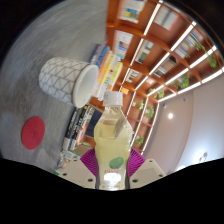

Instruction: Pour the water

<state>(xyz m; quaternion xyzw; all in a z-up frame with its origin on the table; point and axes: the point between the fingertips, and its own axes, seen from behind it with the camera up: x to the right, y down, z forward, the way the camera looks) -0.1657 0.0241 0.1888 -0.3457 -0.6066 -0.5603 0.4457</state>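
Gripper fingers closed against a clear bottle of yellowish liquid, white cap on, pink pads pressing both sides. White patterned mug beyond the bottle; red disc beside the bottle.

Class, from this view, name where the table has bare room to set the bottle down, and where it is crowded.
Bare grey table lies between the white patterned mug and the flat red disc. It is crowded beside the clear plastic bottle of yellowish liquid in the tool, where dark clutter lies.
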